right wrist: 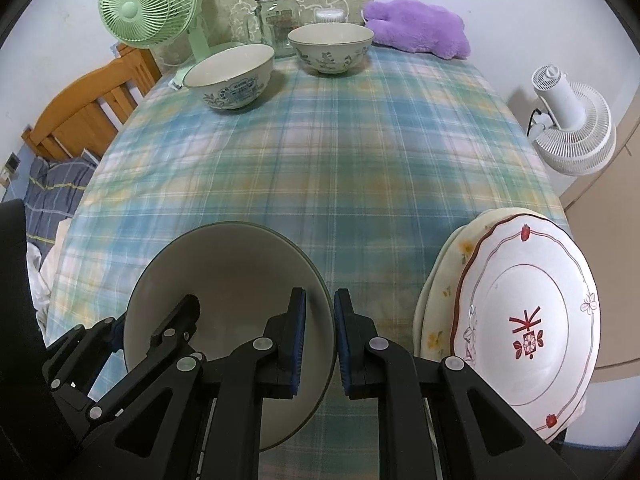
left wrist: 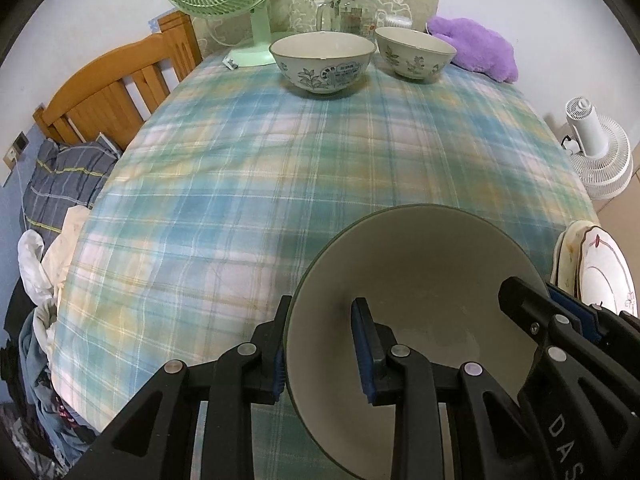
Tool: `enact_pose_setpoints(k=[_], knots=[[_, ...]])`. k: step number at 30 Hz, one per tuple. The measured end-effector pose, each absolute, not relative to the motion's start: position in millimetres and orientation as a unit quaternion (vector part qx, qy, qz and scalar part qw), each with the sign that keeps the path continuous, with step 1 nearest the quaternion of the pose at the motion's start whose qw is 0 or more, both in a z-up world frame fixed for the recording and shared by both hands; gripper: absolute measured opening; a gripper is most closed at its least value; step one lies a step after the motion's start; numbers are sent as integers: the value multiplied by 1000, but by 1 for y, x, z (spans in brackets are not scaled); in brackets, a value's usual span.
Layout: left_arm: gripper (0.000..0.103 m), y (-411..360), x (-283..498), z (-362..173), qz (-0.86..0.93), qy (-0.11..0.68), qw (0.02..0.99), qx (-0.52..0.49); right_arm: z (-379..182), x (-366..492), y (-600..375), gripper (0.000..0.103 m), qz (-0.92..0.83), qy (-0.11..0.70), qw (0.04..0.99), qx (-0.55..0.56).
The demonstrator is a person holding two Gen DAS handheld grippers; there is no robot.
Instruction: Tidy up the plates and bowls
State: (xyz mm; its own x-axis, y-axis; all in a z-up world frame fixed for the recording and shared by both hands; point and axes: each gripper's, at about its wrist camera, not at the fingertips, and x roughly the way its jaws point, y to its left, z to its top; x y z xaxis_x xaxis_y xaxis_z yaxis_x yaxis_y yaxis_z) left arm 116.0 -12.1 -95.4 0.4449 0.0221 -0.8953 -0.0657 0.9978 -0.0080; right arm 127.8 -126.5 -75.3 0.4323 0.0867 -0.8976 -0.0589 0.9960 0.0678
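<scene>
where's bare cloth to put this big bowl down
The middle of the plaid cloth is bare, between the held bowl and the two patterned bowls. It is crowded along the far edge and at the plate stack on the right.

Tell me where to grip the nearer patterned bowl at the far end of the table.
Grip the patterned bowl by its rim, coming from above with one finger inside the wall and one outside. It stands upright and open, and its near side is clear.

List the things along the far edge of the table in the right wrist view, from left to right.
Green fan → glass jar → purple plush toy.
</scene>
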Motion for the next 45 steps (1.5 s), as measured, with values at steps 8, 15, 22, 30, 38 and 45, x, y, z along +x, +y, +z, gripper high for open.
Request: enact_pose_setpoints(k=[8,15,22,30,38,45], knots=[[51,-18,111,-91,4,530,848,-19,-77,126,-130,18,53,534,844,10],[84,-19,100,-56,-4,499,866,-2,-54,118,-132,72,82,497,864,18],[91,-15,106,-31,-4,476,879,-5,-27,121,-130,73,93,473,876,23],[91,-1,129,-15,0,460,888,-18,-6,139,-119,76,89,459,884,24],[91,18,171,4,5,439,898,-18,12,182,-102,76,67,444,893,24],[91,36,218,10,-1,433,901,-23,25,225,-84,76,57,431,900,23]])
